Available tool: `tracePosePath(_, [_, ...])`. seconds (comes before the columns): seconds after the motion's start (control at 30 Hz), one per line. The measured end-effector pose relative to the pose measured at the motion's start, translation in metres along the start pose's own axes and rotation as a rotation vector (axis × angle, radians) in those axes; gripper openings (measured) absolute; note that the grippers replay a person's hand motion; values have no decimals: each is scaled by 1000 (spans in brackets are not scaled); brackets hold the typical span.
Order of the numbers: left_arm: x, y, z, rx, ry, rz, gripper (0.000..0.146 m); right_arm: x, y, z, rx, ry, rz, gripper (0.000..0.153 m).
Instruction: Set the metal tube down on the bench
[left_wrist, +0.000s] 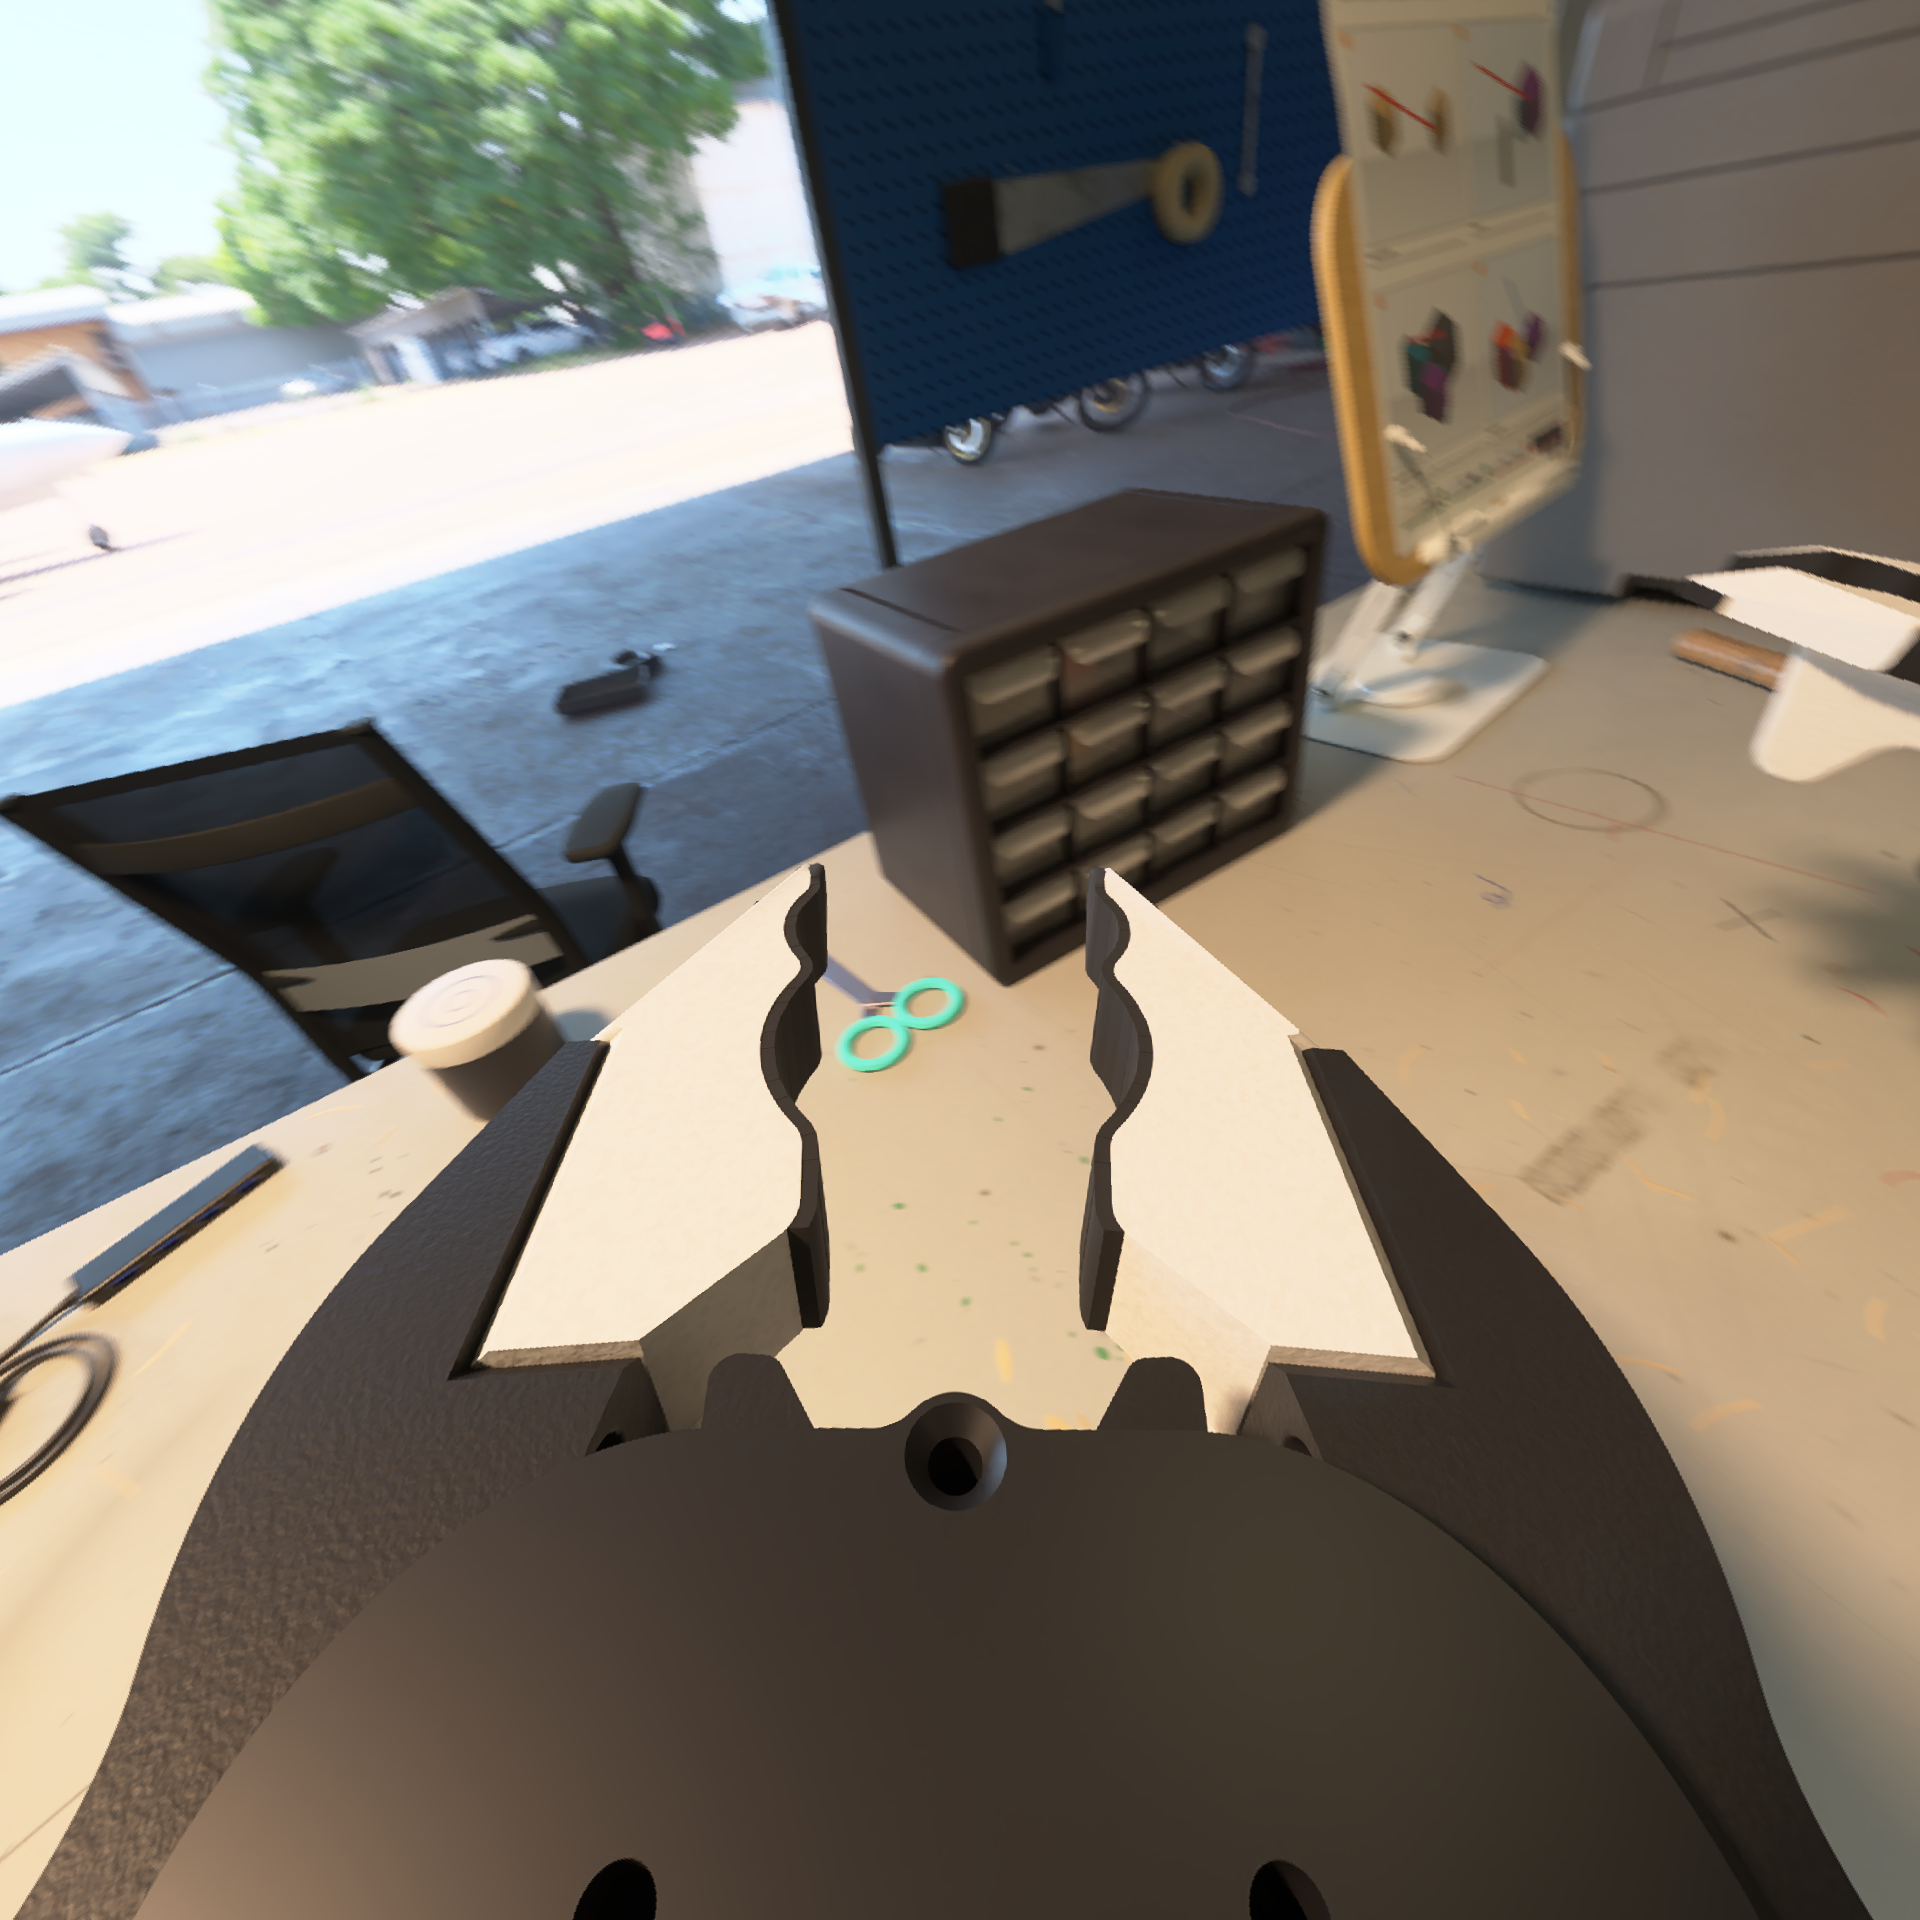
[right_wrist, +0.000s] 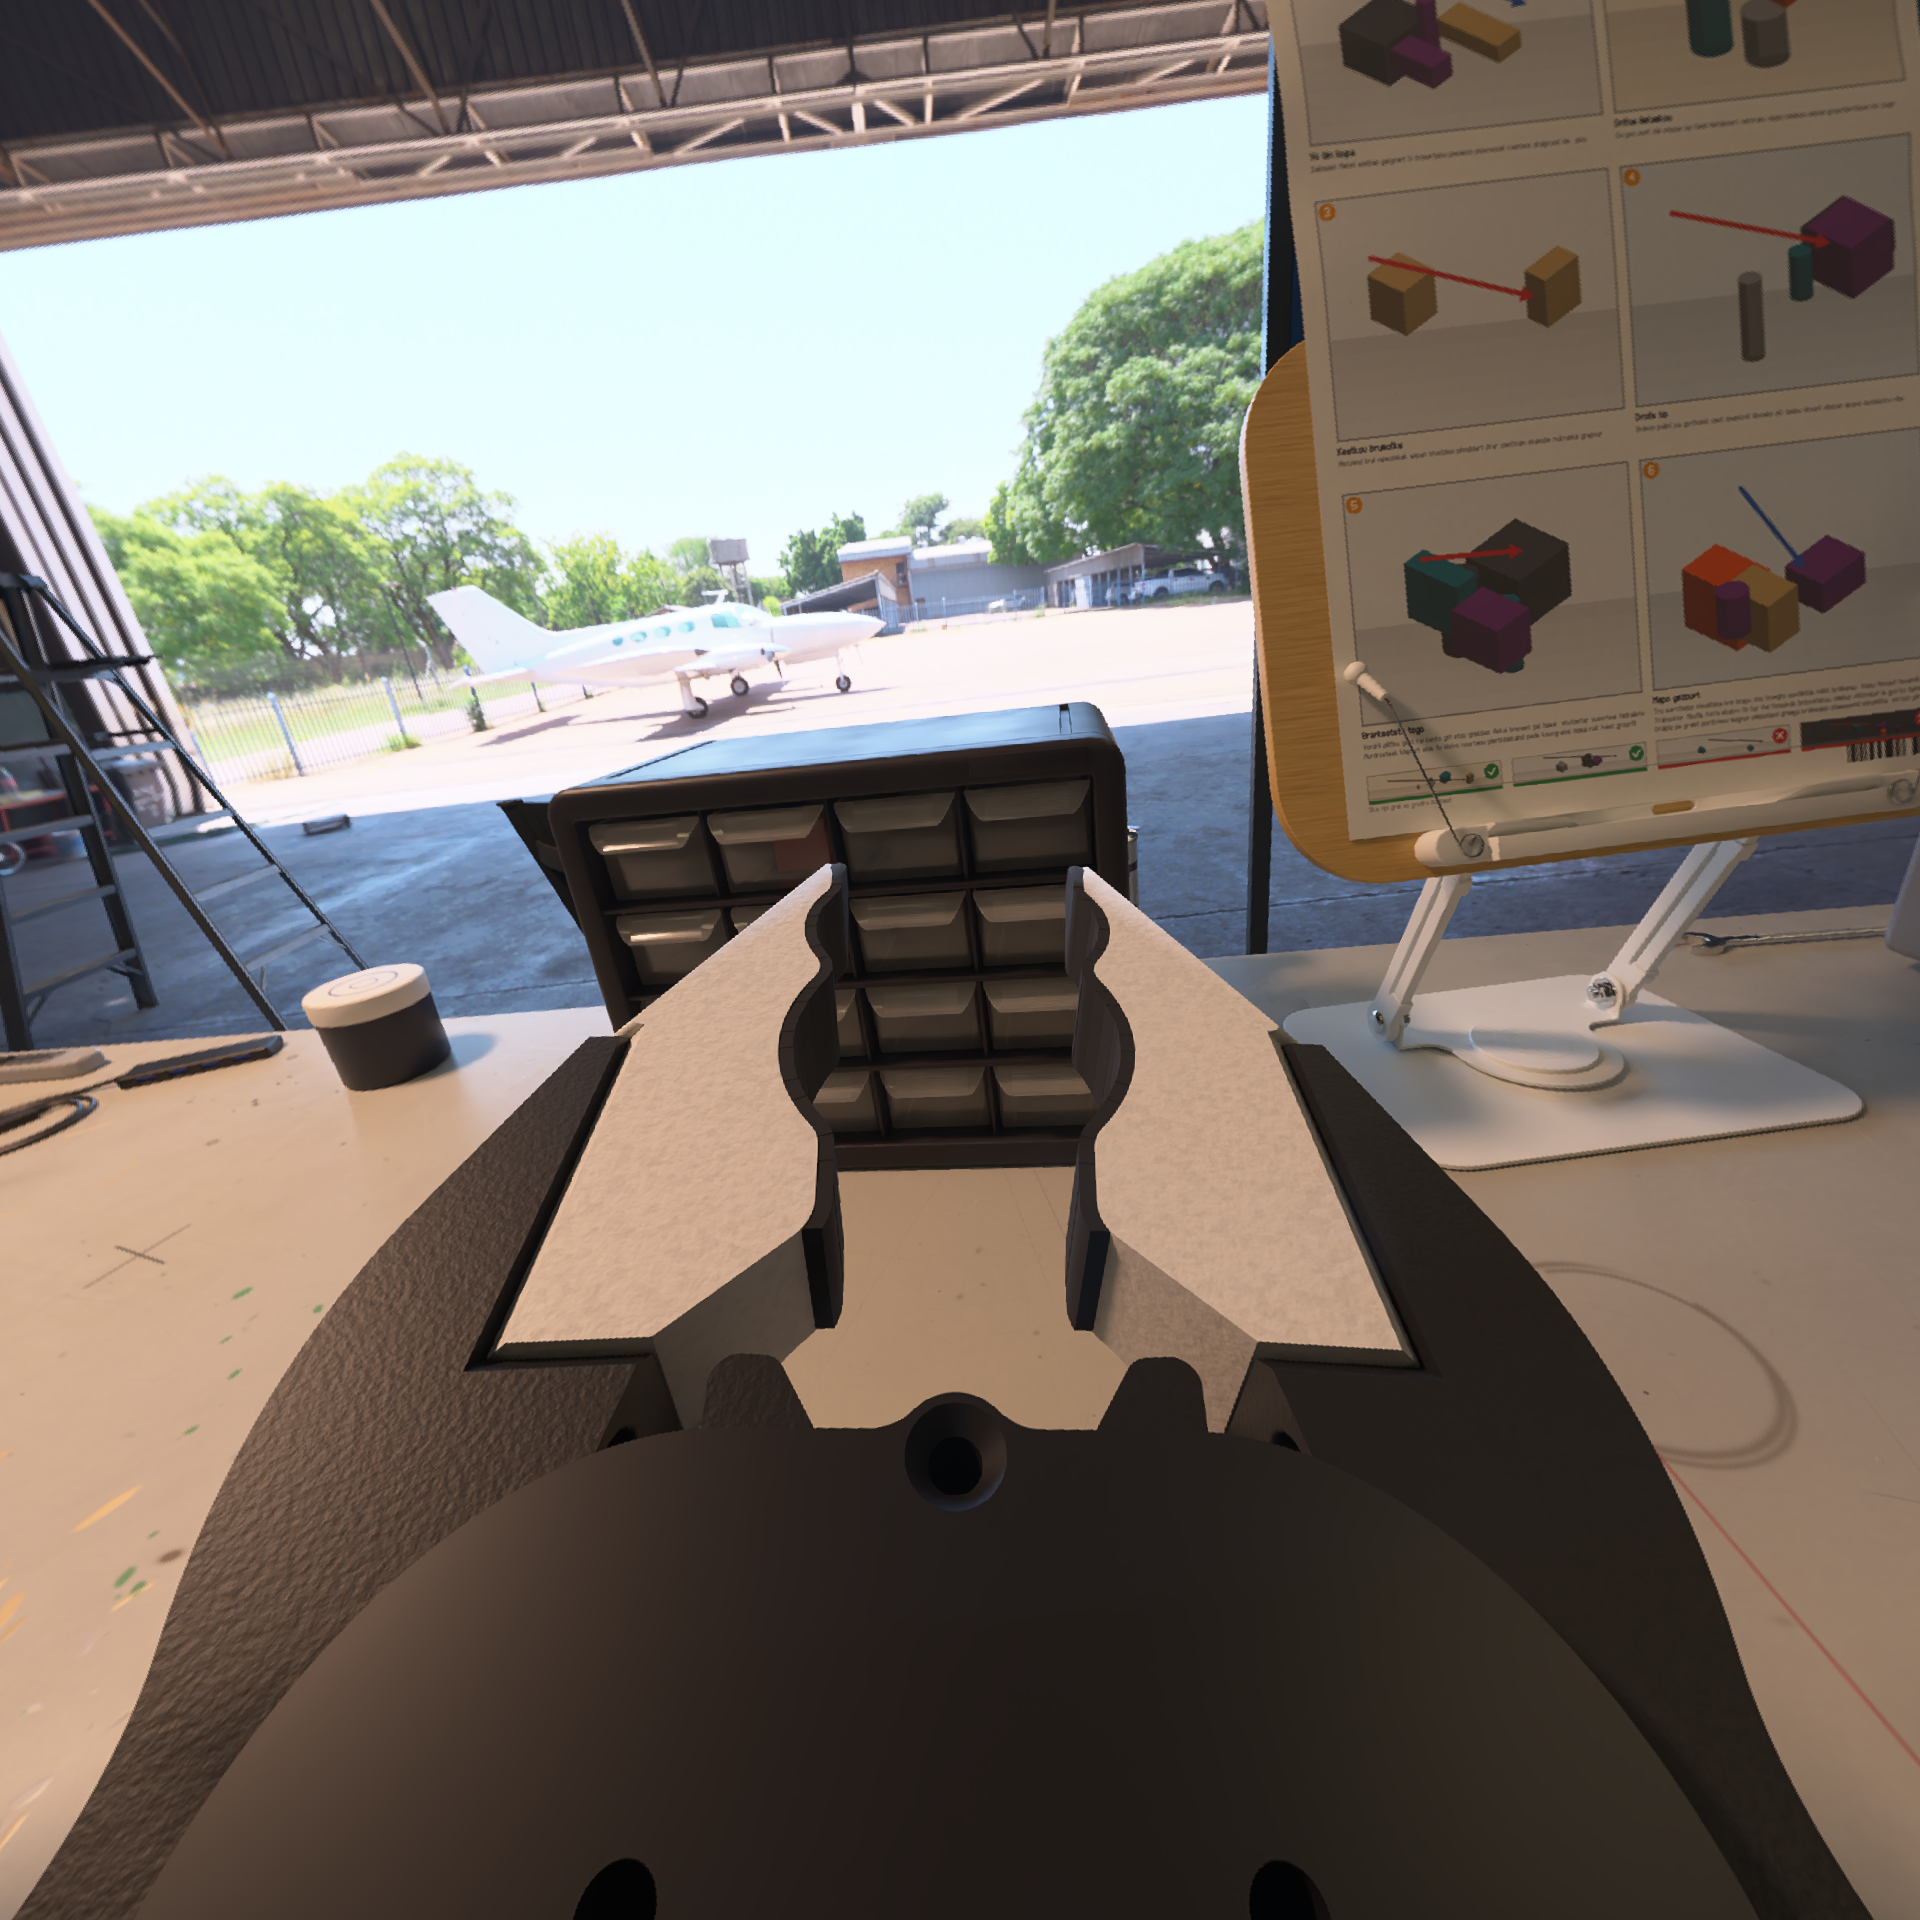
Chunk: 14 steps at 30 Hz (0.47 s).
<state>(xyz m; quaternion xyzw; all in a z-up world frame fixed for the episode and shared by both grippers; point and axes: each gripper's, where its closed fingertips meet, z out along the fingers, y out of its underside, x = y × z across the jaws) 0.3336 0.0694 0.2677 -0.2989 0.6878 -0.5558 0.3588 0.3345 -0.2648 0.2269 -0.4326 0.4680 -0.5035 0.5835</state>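
- left wrist view: left gripper (left_wrist: 956, 894) spread wide, nothing between its fingers, only bare bench (left_wrist: 1455, 1039) in the gap.
- just past the left fingertip, flat on the bench: scissors (left_wrist: 899, 1023) with green loops, blades partly hidden by that finger.
- beyond the scissors: dark drawer cabinet (left_wrist: 1091, 727), upright, drawers facing the camera.
- at the bench's left edge: dark jar with white lid (left_wrist: 468, 1023); off the bench behind it, an office chair (left_wrist: 312, 862).
- far right: wood-edged board on a white stand (left_wrist: 1455, 312) holding a printed sheet; behind, a blue pegboard (left_wrist: 1039, 208).
- right wrist view: right gripper (right_wrist: 956, 883) also wide open and empty, pointed at the drawer cabinet, low over the bench.
- metal tube: held by neither gripper; cannot tell for sure where it is.
- a brown rod (left_wrist: 1720, 657) lies on the bench at the right edge of the left wrist view, one end hidden behind the right gripper; cannot tell if this is the tube.
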Motion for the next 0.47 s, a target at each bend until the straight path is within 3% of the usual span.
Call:
tracePosePath(0.13, [-50, 7, -22, 38, -124, -41, 58, -4, 5, 3, -19, -6, -36, 42])
tracePosePath(0.3, [-111, 32, -44, -43, -262, -83, 74, -10, 12, 7, -34, -31, -42, 42])
tracePosePath(0.37, [-121, 48, -45, -91, -236, -147, 80, -11, 13, 7, -35, -37, -44, 42])
tracePosePath(0.47, [-121, 70, -43, -164, -91, -306, 81, -12, 15, 8, -41, -42, -44, 42])
